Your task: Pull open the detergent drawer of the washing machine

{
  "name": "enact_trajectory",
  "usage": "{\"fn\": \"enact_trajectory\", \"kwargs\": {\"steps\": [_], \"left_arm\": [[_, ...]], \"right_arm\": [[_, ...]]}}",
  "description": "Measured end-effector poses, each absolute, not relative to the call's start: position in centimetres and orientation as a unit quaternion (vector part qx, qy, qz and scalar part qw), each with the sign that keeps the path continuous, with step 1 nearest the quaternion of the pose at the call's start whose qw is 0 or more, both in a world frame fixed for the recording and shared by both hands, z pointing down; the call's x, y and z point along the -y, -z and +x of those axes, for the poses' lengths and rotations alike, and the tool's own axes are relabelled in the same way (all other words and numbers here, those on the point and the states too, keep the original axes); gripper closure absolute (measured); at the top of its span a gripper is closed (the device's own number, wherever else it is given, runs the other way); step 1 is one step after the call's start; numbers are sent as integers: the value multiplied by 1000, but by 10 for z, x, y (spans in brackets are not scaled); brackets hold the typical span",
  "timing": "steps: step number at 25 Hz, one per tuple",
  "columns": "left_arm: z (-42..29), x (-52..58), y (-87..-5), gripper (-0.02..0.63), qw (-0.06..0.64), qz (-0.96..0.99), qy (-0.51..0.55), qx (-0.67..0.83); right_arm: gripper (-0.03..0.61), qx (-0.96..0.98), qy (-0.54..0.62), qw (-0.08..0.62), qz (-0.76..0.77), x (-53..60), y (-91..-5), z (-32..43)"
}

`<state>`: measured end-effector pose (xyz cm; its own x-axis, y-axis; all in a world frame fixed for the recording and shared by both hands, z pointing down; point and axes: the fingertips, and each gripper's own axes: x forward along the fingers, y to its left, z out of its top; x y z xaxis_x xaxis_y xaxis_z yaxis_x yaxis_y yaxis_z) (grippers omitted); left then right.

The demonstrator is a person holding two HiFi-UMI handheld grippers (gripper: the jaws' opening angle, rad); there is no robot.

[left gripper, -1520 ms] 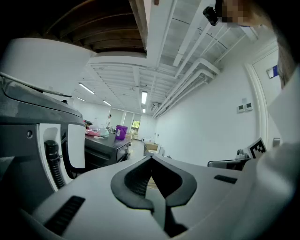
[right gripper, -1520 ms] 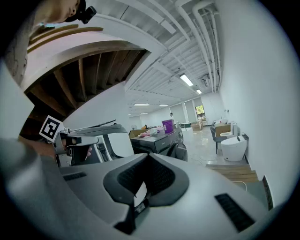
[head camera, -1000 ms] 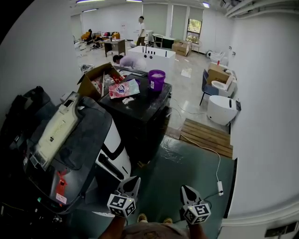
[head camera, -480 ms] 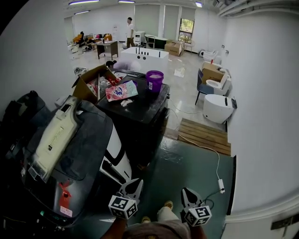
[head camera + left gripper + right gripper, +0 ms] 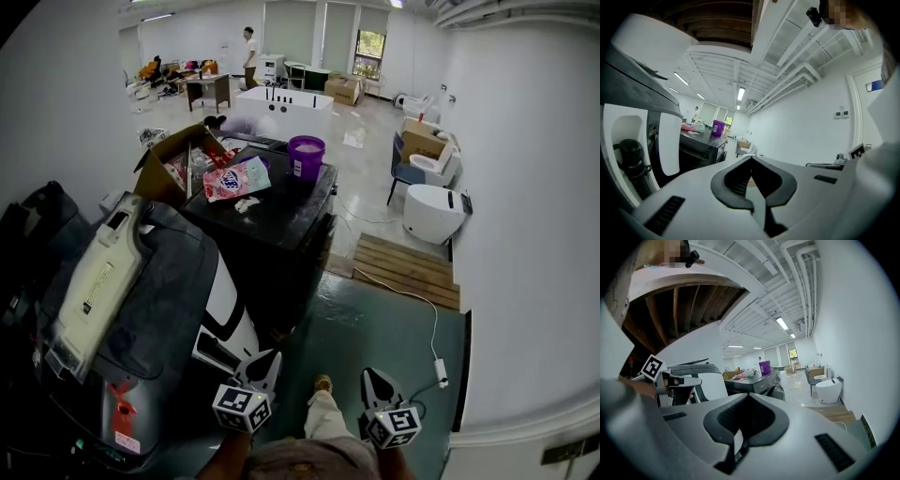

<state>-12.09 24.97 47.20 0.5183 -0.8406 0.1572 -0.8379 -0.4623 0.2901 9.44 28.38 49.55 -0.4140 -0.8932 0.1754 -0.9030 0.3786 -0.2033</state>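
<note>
As steps are being taken across the room, a light trouser leg with a brown shoe (image 5: 322, 401) is being shown between the two tongs, where only shoe tips were being seen a moment ago. The big dark grey machine with a long cream panel (image 5: 122, 291) is being slid lower at the left of the head view. So it looks like the walk to the job is only being started.

The left tongs (image 5: 266, 358) are being held closed with nothing in them, and the same is being shown close up in the left gripper view (image 5: 751, 160). The right tongs (image 5: 375, 379) are being held closed and empty too (image 5: 747, 397).

The black washing machine (image 5: 281, 220) is being kept well apart from both tongs. Its detergent drawer is not being made out in any view, and nothing on the machine is being touched yet.

On the machine's flat top, a purple plastic bucket (image 5: 307, 157) and a pink and blue soap bag (image 5: 236, 178) are being kept. An open brown cardboard box (image 5: 173, 161) is being kept just beside them. A wide grey-green floor (image 5: 375, 328) is being crossed. A wooden pallet (image 5: 408, 270), a white toilet (image 5: 433, 211) and a white cable (image 5: 437, 342) are being left near the white wall (image 5: 525, 234).
</note>
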Motion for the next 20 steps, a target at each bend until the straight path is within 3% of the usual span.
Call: {"fn": "enact_trajectory", "kwargs": {"steps": [20], "left_arm": [[-96, -89, -457, 592, 170, 842, 7, 512]], "right_arm": [[575, 851, -149, 17, 502, -119, -489, 107]]}}
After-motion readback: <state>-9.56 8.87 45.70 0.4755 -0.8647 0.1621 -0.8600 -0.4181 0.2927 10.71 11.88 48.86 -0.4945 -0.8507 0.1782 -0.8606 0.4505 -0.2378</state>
